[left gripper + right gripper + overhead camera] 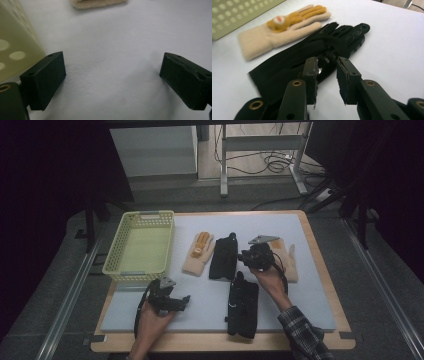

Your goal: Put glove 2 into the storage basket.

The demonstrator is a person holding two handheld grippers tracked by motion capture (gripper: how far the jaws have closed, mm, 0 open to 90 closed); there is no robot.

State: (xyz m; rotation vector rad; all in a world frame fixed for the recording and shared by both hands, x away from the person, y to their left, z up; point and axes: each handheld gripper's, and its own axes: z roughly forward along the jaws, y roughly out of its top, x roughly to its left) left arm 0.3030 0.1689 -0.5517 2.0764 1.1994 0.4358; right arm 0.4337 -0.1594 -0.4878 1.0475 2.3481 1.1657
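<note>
My right gripper [326, 75]: I hold it just above the black glove [312, 60], aimed along its back toward the fingers; seen from above, this gripper [250, 257] sits at that glove's right edge.
Right jaws: parted by a narrow gap, pads pressing on nothing; glove fabric shows through the gap beyond them, and I cannot tell whether a pad brushes it.
Black glove: lies flat on the grey mat [200, 292], fingers pointing away from me, just beside the cream glove with the orange patch [284, 27].
My left gripper [184, 301]: low over bare mat near the front corner of the yellow-green basket [141, 247].
Left jaws: spread wide, nothing between them but mat [112, 62]; basket wall [17, 47] just beside one jaw.
Second black glove [243, 305]: lies near my edge of the mat, between my two hands.
Second cream glove [288, 260]: lies under and beside my right hand [270, 277].
</note>
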